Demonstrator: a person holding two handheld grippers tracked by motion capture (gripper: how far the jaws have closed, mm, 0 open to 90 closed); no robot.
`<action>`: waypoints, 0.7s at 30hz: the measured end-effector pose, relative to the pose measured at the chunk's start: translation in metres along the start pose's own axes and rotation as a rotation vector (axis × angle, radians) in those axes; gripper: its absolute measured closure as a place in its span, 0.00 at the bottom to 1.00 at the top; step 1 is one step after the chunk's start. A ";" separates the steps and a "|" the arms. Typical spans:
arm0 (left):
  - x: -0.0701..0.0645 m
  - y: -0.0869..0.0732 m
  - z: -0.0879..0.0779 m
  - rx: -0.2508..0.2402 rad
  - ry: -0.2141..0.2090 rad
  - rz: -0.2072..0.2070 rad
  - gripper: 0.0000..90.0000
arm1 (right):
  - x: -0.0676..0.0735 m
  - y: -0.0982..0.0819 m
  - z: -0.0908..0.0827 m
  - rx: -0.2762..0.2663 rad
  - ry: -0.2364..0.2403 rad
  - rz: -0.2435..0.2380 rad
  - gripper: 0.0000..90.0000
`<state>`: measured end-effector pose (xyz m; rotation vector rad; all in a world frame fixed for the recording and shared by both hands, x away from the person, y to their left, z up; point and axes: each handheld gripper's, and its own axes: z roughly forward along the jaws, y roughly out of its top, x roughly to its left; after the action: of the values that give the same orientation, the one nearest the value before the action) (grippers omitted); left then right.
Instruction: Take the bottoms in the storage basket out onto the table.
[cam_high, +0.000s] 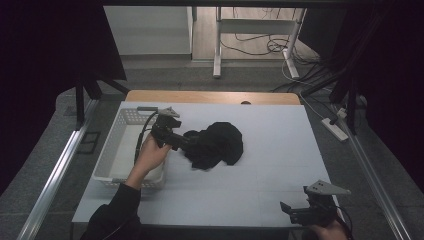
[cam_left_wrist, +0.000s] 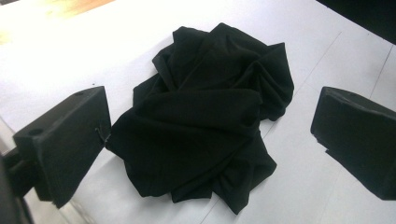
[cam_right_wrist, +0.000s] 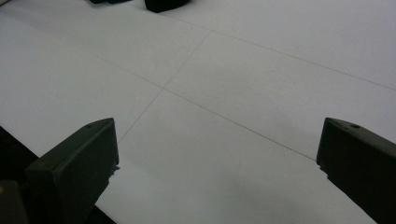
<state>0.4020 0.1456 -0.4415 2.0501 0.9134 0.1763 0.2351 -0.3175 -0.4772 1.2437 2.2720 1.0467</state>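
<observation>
Cloth (cam_high: 216, 144), black and crumpled, lies mid-bench (cam_high: 280, 125), and we see it just ahead of the left tongs (cam_high: 182, 141), jaws apart, far nearer than the right tongs (cam_high: 290, 212), also apart, at the near edge.

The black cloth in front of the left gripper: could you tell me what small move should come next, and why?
Probably ease the left gripper forward and down, then shut it on the near edge of the black cloth. Its jaws stand wide open on either side of the crumpled heap, holding nothing. The right gripper waits open, far off at the table's near corner.
</observation>
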 end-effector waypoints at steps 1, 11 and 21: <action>0.000 0.000 -0.001 -0.003 -0.001 -0.003 0.00 | 0.000 0.000 0.000 -0.001 0.000 0.000 0.00; -0.002 -0.008 -0.011 -0.003 0.018 -0.012 0.00 | 0.000 0.000 -0.001 -0.005 0.002 0.001 0.00; -0.003 -0.015 -0.020 -0.003 0.027 -0.023 0.00 | 0.000 0.000 -0.001 -0.005 0.003 -0.002 0.00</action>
<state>0.3828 0.1623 -0.4403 2.0381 0.9520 0.1934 0.2347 -0.3180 -0.4768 1.2382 2.2710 1.0542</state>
